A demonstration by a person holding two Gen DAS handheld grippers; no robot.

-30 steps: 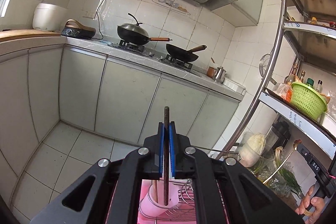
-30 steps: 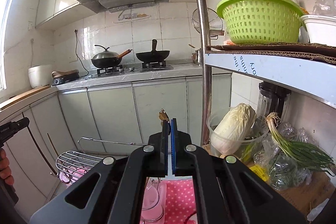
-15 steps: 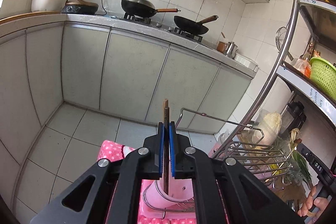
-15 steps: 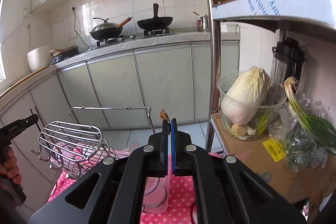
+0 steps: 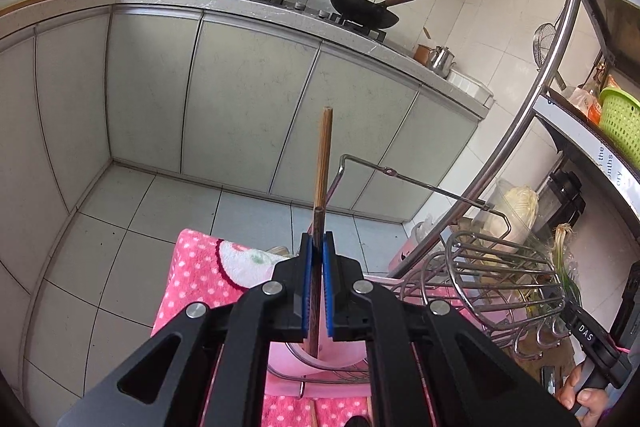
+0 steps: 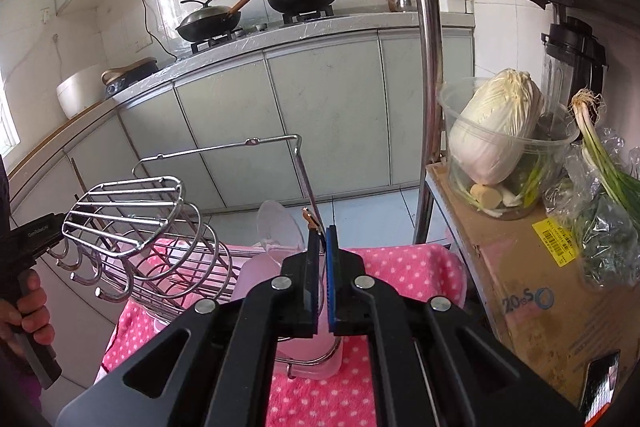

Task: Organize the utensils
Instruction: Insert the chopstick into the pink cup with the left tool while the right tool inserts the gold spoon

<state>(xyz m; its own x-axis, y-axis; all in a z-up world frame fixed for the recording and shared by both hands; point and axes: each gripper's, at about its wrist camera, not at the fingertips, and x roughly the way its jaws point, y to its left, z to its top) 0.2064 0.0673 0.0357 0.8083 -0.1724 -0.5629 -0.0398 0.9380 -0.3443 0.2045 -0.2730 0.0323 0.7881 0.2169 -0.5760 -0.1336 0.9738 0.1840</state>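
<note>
My left gripper (image 5: 319,243) is shut on a dark wooden chopstick (image 5: 316,291) that stands upright between the blue pads. Its lower end reaches into a pink cup (image 5: 282,357) held in a wire ring. A lighter wooden stick (image 5: 325,155) rises behind it; I cannot tell whether it is also held. My right gripper (image 6: 323,239) is shut on a thin utensil with a brown tip (image 6: 309,218), directly above the pink cup (image 6: 308,349). A translucent pink scoop (image 6: 278,227) stands in that cup.
A chrome wire rack (image 6: 136,223) with hooks sits on a pink dotted cloth (image 6: 404,267), with a tall wire handle (image 5: 416,181). A shelf post (image 6: 430,79), a cabbage tub (image 6: 496,139) and a cardboard box (image 6: 516,267) stand right. A hand (image 6: 28,311) holds the other gripper.
Both grippers have sunk and tipped downward toward the rack and pink cloth, which now fill the lower views. Both stay shut on their utensils.
</note>
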